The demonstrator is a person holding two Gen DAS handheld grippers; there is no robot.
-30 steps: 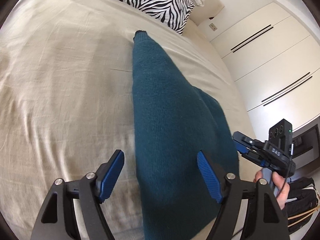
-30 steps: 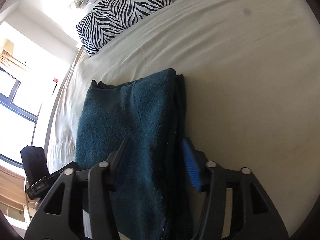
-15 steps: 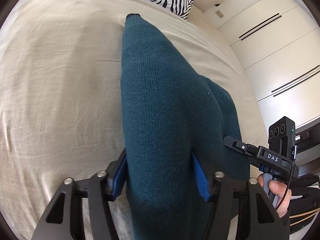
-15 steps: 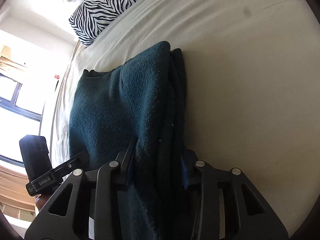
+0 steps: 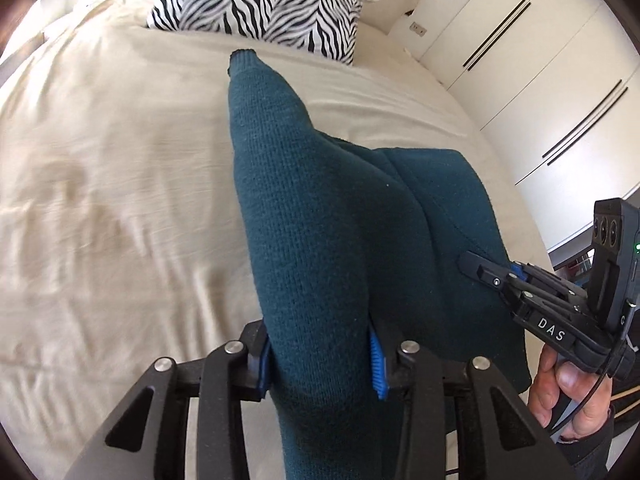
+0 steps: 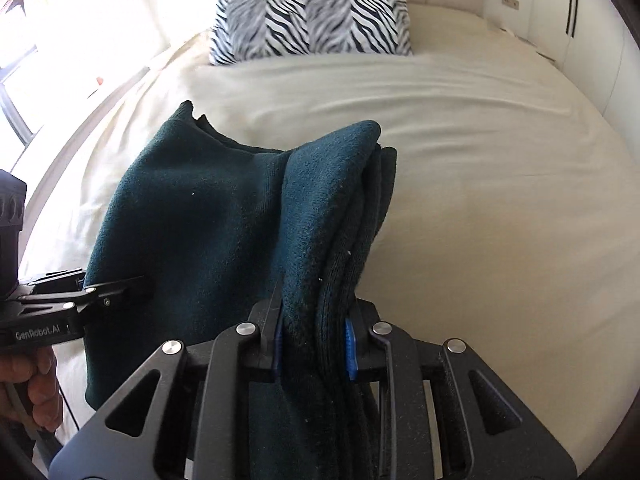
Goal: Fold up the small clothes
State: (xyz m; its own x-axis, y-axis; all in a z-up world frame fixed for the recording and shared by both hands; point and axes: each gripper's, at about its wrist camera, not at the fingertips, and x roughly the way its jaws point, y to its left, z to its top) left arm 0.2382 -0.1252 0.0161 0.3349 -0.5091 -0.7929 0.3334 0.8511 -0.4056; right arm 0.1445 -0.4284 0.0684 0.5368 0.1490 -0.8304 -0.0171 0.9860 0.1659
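Observation:
A dark teal knitted sweater [image 5: 312, 200] lies folded lengthwise on a cream bed sheet [image 5: 100, 200], its near end lifted. My left gripper [image 5: 320, 364] has its jaws closing on a bunched sleeve end, blue pads pressing both sides of the cloth. In the right wrist view the same sweater [image 6: 192, 216] hangs from my right gripper [image 6: 314, 344], whose jaws are closing on several stacked layers of its right edge. Each gripper shows in the other's view: the right gripper [image 5: 492, 276] at the sweater's right side, the left gripper [image 6: 112, 288] at its left side.
A zebra-striped pillow [image 5: 260, 4] sits at the head of the bed, with white bedding behind it. White wardrobe doors [image 5: 540, 60] stand along the right. A bright window [image 6: 16, 92] is at the left. A person's hand [image 5: 568, 384] holds the right tool.
Both grippers went from open around the sweater's near end to clamped on it. Both have since lifted the cloth off the sheet and tilted up, bringing the pillow into view.

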